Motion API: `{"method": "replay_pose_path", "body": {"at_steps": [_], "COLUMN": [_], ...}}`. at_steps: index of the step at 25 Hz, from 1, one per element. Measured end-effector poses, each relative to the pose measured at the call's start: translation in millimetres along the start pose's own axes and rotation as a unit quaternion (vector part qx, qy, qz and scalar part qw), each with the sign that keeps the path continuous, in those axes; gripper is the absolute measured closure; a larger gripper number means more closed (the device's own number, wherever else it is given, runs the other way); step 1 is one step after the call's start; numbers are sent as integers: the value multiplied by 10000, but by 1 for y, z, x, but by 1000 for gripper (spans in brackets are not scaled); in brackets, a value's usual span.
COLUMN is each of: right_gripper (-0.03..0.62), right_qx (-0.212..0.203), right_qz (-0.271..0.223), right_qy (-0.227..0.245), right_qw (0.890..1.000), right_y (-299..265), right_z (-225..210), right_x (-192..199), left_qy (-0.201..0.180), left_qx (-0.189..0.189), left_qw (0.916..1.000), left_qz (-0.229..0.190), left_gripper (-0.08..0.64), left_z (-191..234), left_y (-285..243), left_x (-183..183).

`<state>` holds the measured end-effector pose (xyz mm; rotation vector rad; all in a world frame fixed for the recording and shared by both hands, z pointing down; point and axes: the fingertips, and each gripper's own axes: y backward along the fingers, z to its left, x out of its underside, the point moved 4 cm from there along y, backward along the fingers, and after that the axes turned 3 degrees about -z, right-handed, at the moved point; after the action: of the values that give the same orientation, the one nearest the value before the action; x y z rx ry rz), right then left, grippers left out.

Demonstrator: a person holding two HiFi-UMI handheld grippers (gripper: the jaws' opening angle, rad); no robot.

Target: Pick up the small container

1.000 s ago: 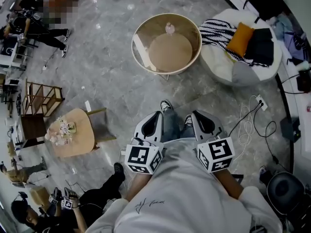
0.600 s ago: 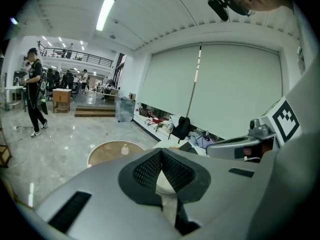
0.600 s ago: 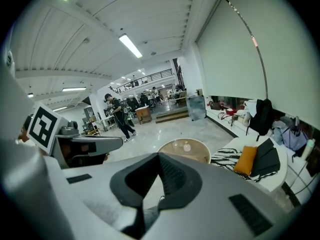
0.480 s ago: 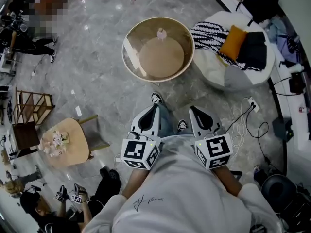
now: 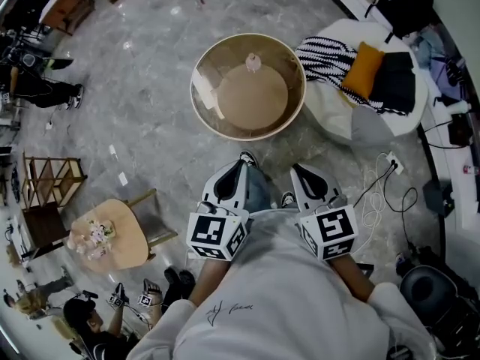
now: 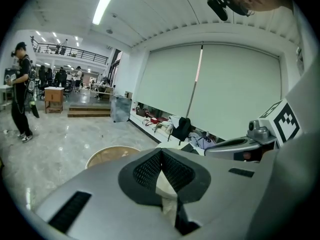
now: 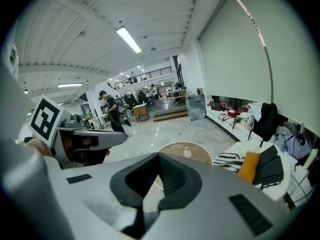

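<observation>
The left tongs (image 5: 231,180) and right tongs (image 5: 311,178) are both pressed together, empty. Ahead of them, one round tabletop (image 5: 196,107) carries one small container (image 5: 253,62).

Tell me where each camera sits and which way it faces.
Head view: on the person's head, facing steeply down at the round table; shows white shirt, left tongs, right tongs.
Left gripper view: on the left tongs, facing along their shut jaws toward the table; right tongs at right.
Right gripper view: on the right tongs, facing along shut jaws toward the table and small container; left tongs at left.
Shared: all three show the table; the gripper views see each other's tongs.
</observation>
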<state>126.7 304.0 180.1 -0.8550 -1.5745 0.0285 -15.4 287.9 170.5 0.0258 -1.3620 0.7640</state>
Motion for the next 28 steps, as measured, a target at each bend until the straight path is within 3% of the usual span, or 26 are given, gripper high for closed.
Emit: {"method": "replay_pose_path", "body": {"at_steps": [13, 20, 28], "right_gripper": [575, 575, 575], "right_qx": [212, 531, 252], "right_qz": [-66, -261, -431], "right_qy": [-75, -63, 198], "right_qw": [9997, 9982, 9986], "right_y": [-87, -115, -143], "right_z": [13, 5, 20], "right_x": [-59, -89, -112], "left_qy": [-52, -127, -38], "left_qx": [458, 778, 855], "left_qw": [9989, 9968, 9958], "left_qz": [-66, -118, -319], "left_gripper": [555, 555, 555], "left_z": [86, 121, 147], "left_y": [-40, -57, -63], "left_x": [-54, -72, -87]}}
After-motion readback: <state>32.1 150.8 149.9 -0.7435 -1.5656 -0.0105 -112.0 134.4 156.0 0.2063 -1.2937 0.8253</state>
